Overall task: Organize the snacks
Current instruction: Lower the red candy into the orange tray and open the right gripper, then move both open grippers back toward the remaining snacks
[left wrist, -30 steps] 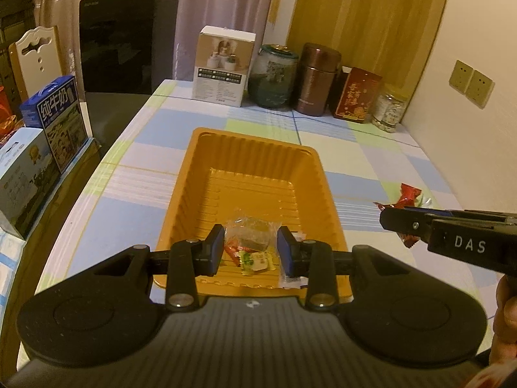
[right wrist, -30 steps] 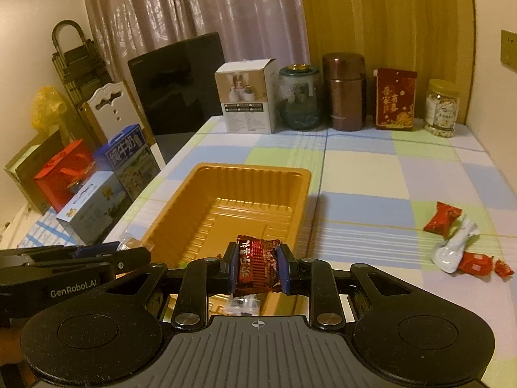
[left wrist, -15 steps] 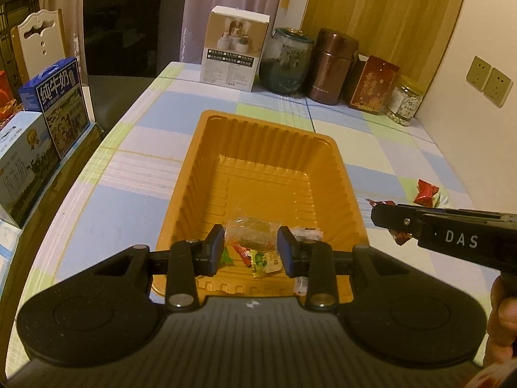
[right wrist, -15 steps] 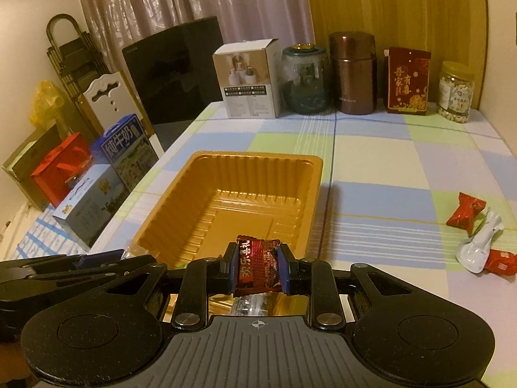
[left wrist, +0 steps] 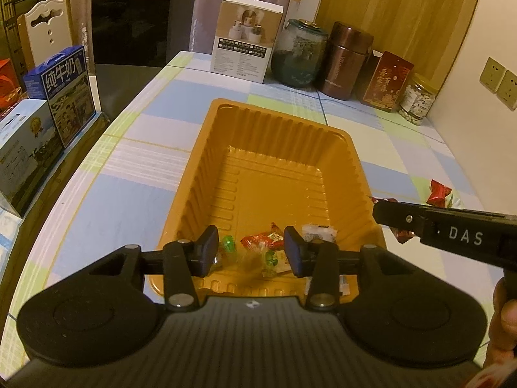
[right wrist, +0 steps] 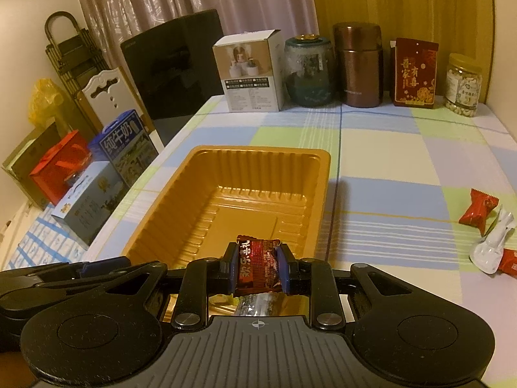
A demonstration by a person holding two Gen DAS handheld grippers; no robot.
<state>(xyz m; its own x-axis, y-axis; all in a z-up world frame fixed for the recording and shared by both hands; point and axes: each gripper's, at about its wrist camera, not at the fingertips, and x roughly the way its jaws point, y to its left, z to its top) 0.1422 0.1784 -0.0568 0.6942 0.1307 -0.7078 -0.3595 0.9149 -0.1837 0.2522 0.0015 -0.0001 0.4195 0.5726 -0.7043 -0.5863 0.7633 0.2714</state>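
Your tray (right wrist: 323, 174) sits mid-table with wrapped snacks (left wrist: 268, 245) in its near end; more snacks (right wrist: 484, 226) lie to its right, and jars (right wrist: 308, 71) and boxes (right wrist: 248, 71) line up behind it.

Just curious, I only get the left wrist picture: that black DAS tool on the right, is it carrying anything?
Observer: Yes. The right gripper is shut on a dark red snack packet, whose printed face is toward its camera.
Visitor: Are there snacks outside the tray? I see just one red candy.
Observer: Beside that red candy lie a white packet and another small red piece, all on the tablecloth.
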